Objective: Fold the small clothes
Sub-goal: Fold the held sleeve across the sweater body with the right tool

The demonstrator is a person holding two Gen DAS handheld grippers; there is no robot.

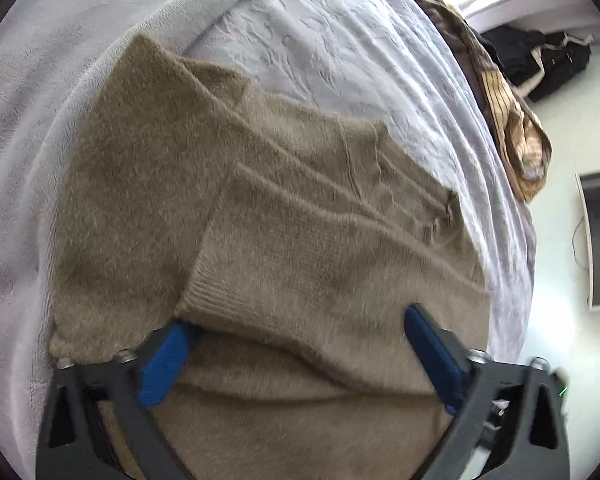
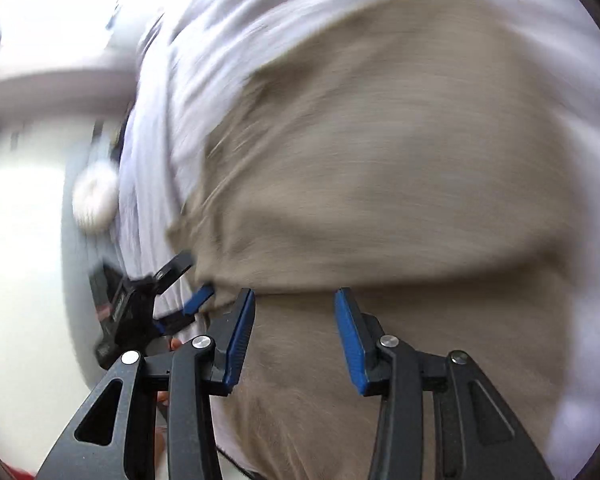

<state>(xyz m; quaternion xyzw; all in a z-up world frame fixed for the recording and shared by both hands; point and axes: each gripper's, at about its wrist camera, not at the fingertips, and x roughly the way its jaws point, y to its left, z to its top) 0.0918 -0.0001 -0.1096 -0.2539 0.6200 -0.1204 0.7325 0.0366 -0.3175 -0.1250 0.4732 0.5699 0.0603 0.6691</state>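
Left wrist view
Sweater: a tan fuzzy knit sweater (image 1: 260,220) lies folded on the bed, one sleeve laid across its body, the ribbed cuff end near the lower left of the garment.
Bedspread: pale lavender textured bedspread (image 1: 340,40) lies under the sweater and shows beyond its far and left edges.
Left gripper: the left gripper (image 1: 300,340) hovers over the sweater's near part, jaws spread wide; the left blue pad touches the fabric at the ribbed cuff, the right pad stands over the sweater, and nothing is clamped.
Striped garment: a brown and cream striped cloth (image 1: 516,136) hangs at the bed edge, beyond the sweater to the right.
Dark clothes: a black heap (image 1: 540,60) lies on the floor past the striped cloth.

Right wrist view
Picture: blurred.
Sweater: the sweater (image 2: 380,140) fills the middle, a folded edge running across just beyond the fingertips.
Right gripper: the right gripper (image 2: 296,304) sits over the sweater's near layer, jaws partly apart, released, with no fabric pinched.
Left gripper: it (image 2: 180,284) shows at the sweater's left edge, a blue pad against the fabric.
Bedspread: it (image 2: 204,20) shows left of and beyond the sweater.
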